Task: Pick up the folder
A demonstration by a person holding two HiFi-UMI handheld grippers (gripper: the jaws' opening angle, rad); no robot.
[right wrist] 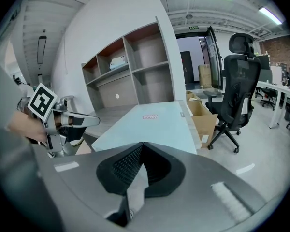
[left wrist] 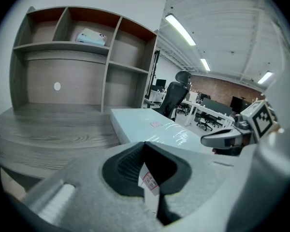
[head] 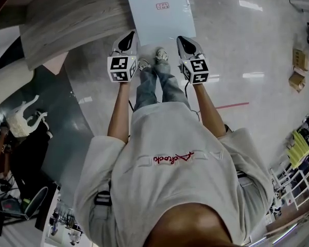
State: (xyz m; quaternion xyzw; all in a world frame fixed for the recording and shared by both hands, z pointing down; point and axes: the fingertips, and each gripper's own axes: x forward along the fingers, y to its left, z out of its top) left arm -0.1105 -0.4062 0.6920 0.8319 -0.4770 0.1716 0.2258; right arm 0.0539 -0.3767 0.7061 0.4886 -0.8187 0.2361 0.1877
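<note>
The folder (head: 159, 9) is a pale blue-white flat rectangle with a small red-printed label. It lies on the grey wooden desk (head: 67, 19), and its near end sticks out past the desk edge. Both grippers hover just short of that near end, apart from it. The left gripper (head: 127, 39) is at the near left corner and the right gripper (head: 186, 43) at the near right corner. In the left gripper view the folder (left wrist: 154, 129) stretches ahead of the shut jaws (left wrist: 145, 144). In the right gripper view the folder (right wrist: 150, 124) lies beyond the shut jaws (right wrist: 144, 144). Neither gripper holds anything.
An open wooden shelf unit (left wrist: 63, 47) stands at the back of the desk, with a pale box (left wrist: 89, 36) on its upper shelf. A black office chair (right wrist: 237, 81) and cardboard boxes (right wrist: 203, 112) stand to the right of the desk. The person's feet (head: 154, 58) are below the folder's overhang.
</note>
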